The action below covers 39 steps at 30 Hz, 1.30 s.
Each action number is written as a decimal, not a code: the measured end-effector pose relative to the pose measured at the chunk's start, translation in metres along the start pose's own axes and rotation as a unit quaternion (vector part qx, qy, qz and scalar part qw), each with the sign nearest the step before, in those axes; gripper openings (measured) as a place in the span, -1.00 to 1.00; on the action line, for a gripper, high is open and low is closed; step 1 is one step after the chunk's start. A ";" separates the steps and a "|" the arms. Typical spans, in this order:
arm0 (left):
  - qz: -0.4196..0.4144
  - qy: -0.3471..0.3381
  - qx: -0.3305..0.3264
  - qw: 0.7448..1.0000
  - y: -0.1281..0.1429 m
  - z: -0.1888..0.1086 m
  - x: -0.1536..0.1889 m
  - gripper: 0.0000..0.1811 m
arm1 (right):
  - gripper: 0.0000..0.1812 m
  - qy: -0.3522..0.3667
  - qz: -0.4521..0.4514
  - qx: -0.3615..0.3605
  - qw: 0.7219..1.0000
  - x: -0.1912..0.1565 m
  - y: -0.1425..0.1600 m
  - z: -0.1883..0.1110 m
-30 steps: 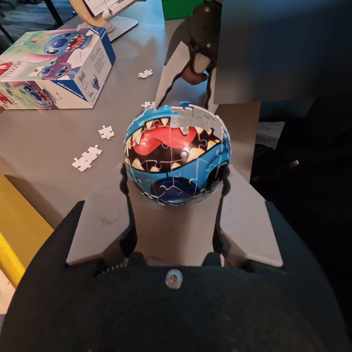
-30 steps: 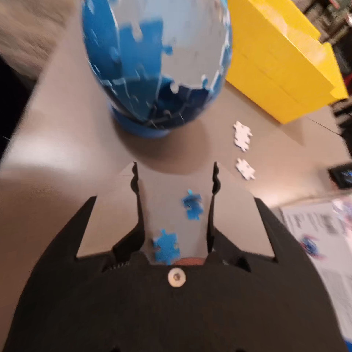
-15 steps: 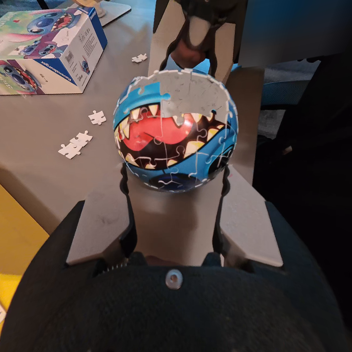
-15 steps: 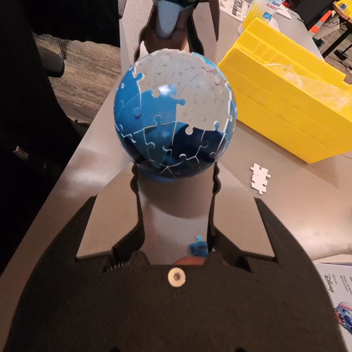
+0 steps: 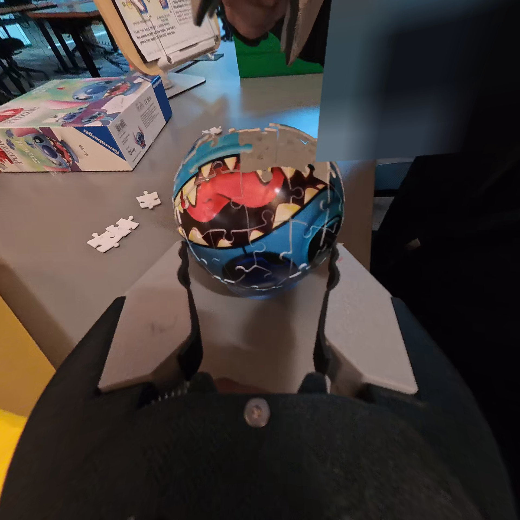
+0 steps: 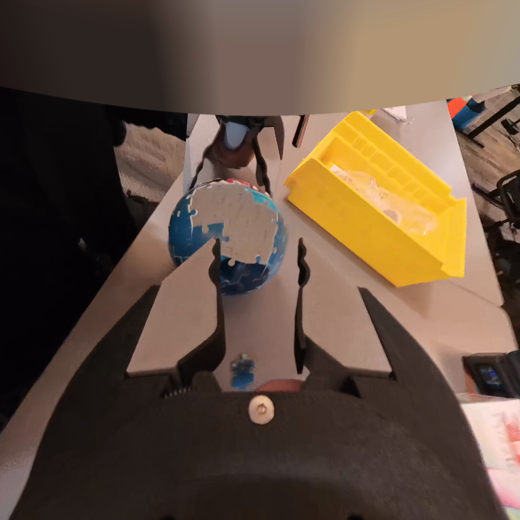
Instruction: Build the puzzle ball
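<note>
The puzzle ball (image 5: 257,208) is blue with a red mouth, teeth and a grey-white patch on top. It sits on a blue stand on the grey table (image 5: 56,281). My left gripper (image 5: 258,254) is open and its fingertips flank the ball's lower front. My right gripper (image 6: 258,244) is open and empty, raised above the table and looking down on the ball (image 6: 228,239), which its left finger partly hides. A loose blue piece (image 6: 242,375) lies on the table between the bases of its fingers. The left gripper (image 6: 230,168) shows behind the ball.
Puzzle box (image 5: 84,123) and paper stand (image 5: 168,33) at the far left. Loose white pieces (image 5: 112,235) (image 5: 148,199) lie left of the ball. Yellow bin (image 6: 374,213) is right of the ball. Black device (image 6: 489,377) is nearby. The table edge (image 5: 371,225) runs close to the ball. My right fingertips sit around 12 centimeters from my left ones.
My right gripper has lifted up and back from the ball and now looks down on it. The left gripper stays at the ball with the same opening; its view has tilted up.
</note>
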<state>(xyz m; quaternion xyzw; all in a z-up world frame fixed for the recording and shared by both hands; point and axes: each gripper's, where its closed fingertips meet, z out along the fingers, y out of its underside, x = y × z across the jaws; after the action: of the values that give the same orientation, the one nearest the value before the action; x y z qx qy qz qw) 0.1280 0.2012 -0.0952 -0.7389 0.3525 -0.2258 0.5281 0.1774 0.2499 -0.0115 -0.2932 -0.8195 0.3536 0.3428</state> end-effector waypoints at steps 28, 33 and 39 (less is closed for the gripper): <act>-0.003 0.055 0.046 0.997 0.000 -0.005 0.006 -0.01 | -0.60 -0.040 -0.249 -0.166 0.953 -0.013 0.001 0.077; -0.004 0.054 0.047 0.997 0.000 -0.005 0.006 -0.02 | -0.70 -0.026 -0.289 -0.174 0.941 -0.013 0.001 0.081; -0.007 0.055 0.046 0.997 0.000 -0.005 0.005 -0.03 | -0.81 -0.014 -0.300 -0.171 0.938 -0.011 0.002 0.081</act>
<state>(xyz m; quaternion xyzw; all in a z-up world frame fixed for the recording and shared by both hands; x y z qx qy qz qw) 0.1280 0.1942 -0.0939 -0.7024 0.3652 -0.2860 0.5400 0.1220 0.2123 -0.0589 -0.0825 -0.9224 0.0926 0.3659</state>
